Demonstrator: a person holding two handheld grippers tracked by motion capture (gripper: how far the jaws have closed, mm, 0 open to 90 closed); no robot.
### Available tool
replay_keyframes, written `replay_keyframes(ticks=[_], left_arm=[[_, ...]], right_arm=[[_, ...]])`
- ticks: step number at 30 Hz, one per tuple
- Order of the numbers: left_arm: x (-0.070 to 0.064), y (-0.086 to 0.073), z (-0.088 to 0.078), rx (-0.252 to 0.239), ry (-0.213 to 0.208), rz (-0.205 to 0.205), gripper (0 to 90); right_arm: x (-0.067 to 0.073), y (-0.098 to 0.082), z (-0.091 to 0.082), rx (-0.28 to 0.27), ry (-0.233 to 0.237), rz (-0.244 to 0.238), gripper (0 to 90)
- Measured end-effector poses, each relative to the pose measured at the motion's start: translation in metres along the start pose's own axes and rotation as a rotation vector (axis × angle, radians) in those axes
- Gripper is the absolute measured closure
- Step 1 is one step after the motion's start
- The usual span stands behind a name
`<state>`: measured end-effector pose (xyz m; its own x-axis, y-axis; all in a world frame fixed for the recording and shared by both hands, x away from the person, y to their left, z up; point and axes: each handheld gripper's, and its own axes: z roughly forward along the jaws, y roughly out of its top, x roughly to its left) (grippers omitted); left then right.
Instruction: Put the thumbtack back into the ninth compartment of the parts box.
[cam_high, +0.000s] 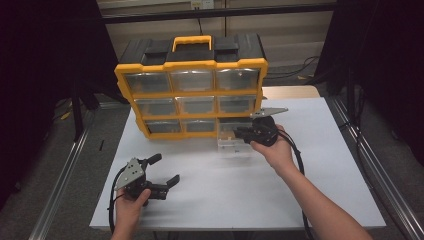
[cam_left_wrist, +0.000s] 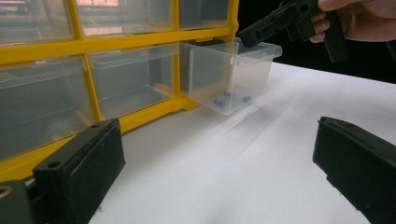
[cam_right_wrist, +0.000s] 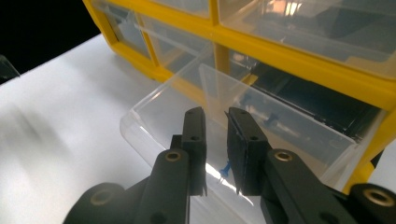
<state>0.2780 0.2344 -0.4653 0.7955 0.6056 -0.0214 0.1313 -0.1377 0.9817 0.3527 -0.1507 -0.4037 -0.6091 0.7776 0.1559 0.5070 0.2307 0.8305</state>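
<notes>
A yellow and black organizer (cam_high: 192, 95) with clear drawers stands at the back of the white table (cam_high: 300, 165). Its bottom right drawer (cam_high: 232, 142) is pulled out onto the table and holds a few small blue pieces (cam_left_wrist: 229, 99). My right gripper (cam_high: 239, 134) sits at that drawer's front rim. In the right gripper view the right gripper (cam_right_wrist: 215, 114) shows a narrow gap between its pads, with the drawer's (cam_right_wrist: 187, 102) clear front wall in the gap and not pressed. My left gripper (cam_high: 166, 169) rests low near the table's front left, jaws wide apart and holding nothing.
The organizer's other drawers (cam_left_wrist: 135, 44) are pushed in, and those in view look empty. Dark curtains hang on both sides, and metal rails run along the floor beside the table. A cable trails from each gripper toward the front edge.
</notes>
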Motion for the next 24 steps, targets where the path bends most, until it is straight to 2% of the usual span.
replay_keyframes(ticks=[7,12,20,21,24], left_arm=[[0.000,0.000,0.000,0.001,0.000,-0.001,2.0],[0.000,0.000,0.000,0.001,0.000,0.000,2.0],[0.000,0.000,-0.001,0.001,0.001,0.000,2.0],[-0.001,0.000,0.000,-0.002,0.006,-0.010,2.0],[0.000,0.000,0.000,0.001,0.001,0.001,2.0]], right_arm=[[0.006,-0.004,-0.006,-0.019,0.001,0.004,79.5],[0.008,-0.007,-0.008,-0.024,0.020,0.015,81.9],[0.014,-0.011,-0.012,-0.034,0.012,0.008,85.5],[0.014,-0.011,-0.013,-0.035,0.016,0.010,86.2],[0.016,-0.013,-0.014,-0.033,0.011,0.004,87.7]])
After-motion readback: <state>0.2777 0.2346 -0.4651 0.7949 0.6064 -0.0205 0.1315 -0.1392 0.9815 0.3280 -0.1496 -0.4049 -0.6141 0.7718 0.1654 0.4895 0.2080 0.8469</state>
